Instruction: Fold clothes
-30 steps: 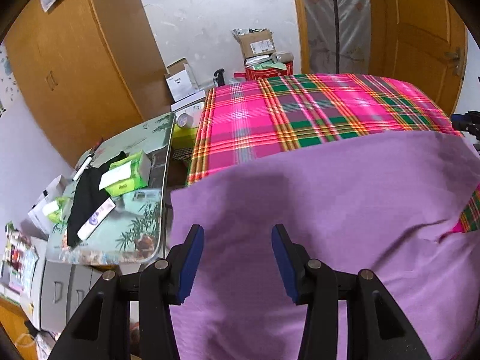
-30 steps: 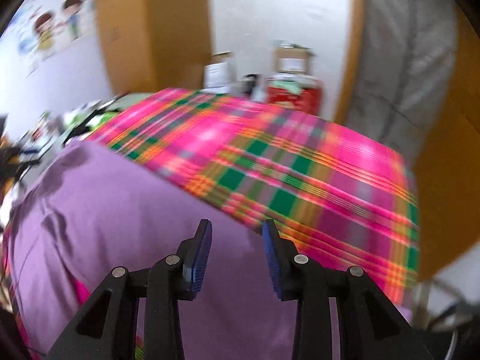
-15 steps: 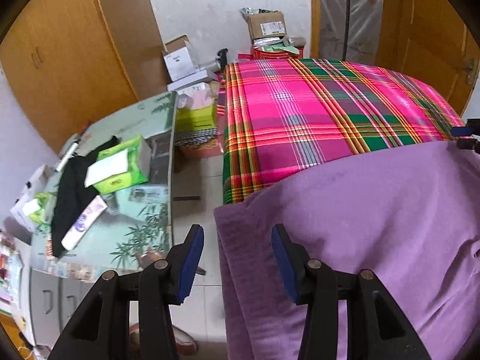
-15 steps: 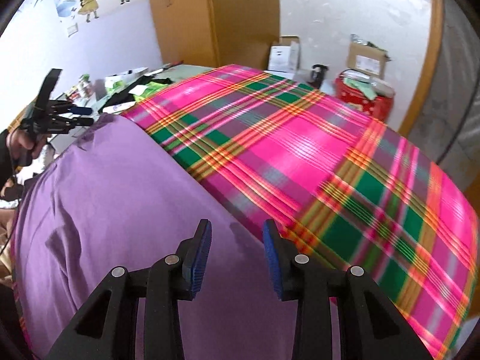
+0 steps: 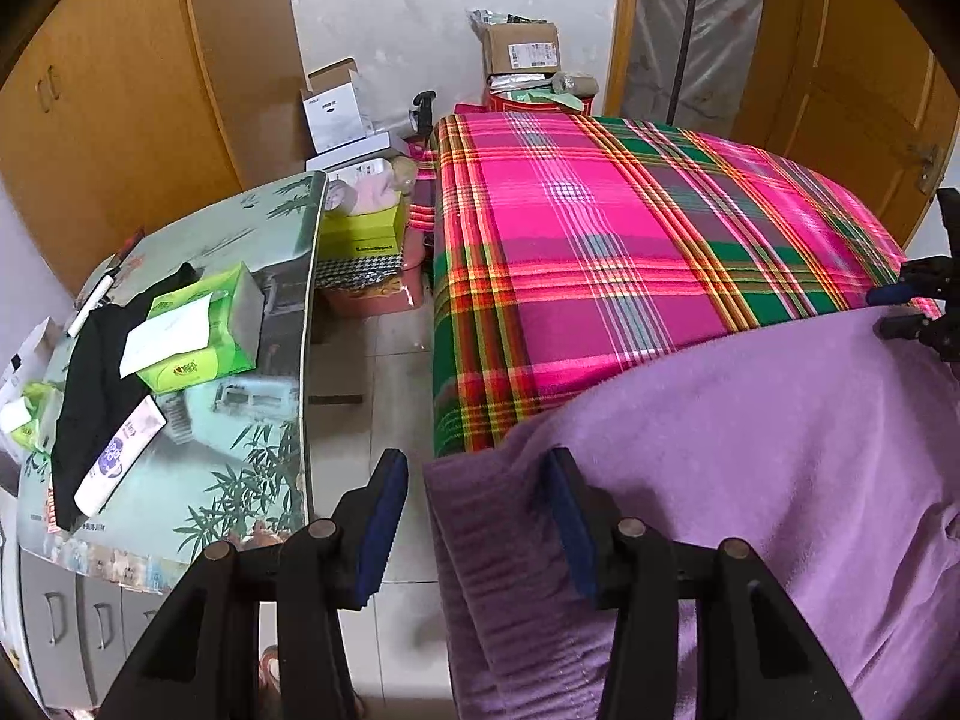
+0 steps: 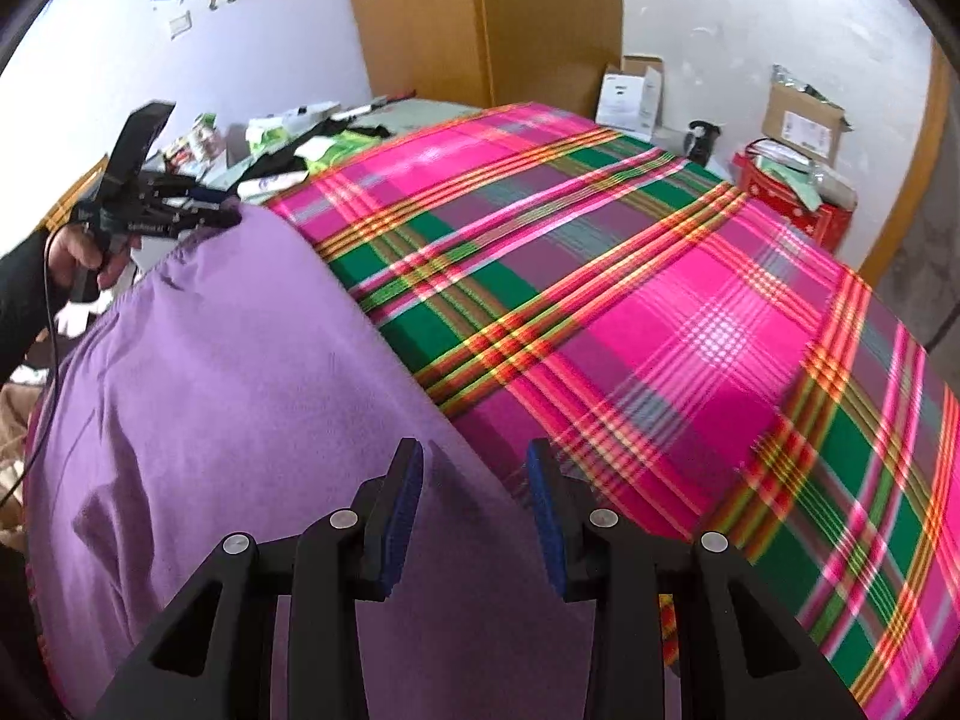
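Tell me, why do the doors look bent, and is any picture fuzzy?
Left wrist view: the fisheye lens curves the wooden wardrobe and darkens the corners; the purple cloth looks sharp. Right wrist view: the plaid cover is slightly smeared toward the lower right, with a bright glare patch; the purple cloth there is sharp.

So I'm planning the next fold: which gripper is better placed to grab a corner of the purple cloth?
Probably the left gripper: the purple cloth has its corner between those opening fingers. The right gripper only straddles a straight edge.
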The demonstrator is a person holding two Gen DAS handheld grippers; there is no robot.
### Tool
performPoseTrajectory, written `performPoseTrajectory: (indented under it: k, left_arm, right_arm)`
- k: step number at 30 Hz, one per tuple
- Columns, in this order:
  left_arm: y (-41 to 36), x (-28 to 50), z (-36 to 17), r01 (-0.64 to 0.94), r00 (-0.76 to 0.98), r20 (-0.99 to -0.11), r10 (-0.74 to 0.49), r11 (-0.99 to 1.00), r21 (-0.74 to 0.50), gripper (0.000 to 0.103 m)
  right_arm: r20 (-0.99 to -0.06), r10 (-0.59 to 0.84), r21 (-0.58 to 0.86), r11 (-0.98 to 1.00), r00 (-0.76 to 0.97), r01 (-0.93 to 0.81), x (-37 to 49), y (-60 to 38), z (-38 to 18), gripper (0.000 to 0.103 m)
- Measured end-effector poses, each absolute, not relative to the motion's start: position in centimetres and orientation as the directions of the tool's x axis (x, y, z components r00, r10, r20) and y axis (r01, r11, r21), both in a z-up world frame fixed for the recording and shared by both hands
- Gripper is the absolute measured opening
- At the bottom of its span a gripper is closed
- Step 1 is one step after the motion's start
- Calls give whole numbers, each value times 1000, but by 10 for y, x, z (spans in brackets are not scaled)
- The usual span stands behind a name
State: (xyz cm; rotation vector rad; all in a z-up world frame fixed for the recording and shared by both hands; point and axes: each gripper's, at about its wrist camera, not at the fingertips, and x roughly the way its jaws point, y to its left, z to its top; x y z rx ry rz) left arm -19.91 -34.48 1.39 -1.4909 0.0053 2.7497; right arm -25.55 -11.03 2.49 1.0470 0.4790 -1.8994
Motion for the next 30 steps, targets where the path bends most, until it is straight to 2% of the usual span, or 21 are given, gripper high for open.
performPoseTrajectory:
  k: [4,5,7,9,12,22,30]
  left_arm:
    - [-349,-201,12,-24,-553,-832,42,-999,-35,50]
    - [-350,-200,12,-27,-555,-830,52,-999,-44,47]
    - [-349,-199,12,-41,-561,-825,70,-998,-57,40]
    - [-345,-197,13,-54,-570,-819,63,-998,-39,33]
    - [-338,-196,15,-60,-580,-814,35,-998,-1,29]
    - [-332,-165,61,-33,-666,-746,3,-999,25,29]
    - [-321,-107,109,-22,-747,-665,8,-1000,13,29]
  right_arm:
    - [-821,-516,69,-513,-243,855,-255,-116,20,38]
    - [-821,-518,70,-512,-242,856,-254,-116,20,39]
    - [-824,-515,74,-514,-238,855,-254,-117,20,35]
    - [-828,-512,84,-516,-228,852,-253,-117,21,11]
    - [-833,-503,76,-517,-231,853,-248,-118,22,4]
    - [-778,-546,37,-534,-311,845,-215,-106,67,3]
    - [-716,-596,1,-523,-365,852,-155,-88,114,3]
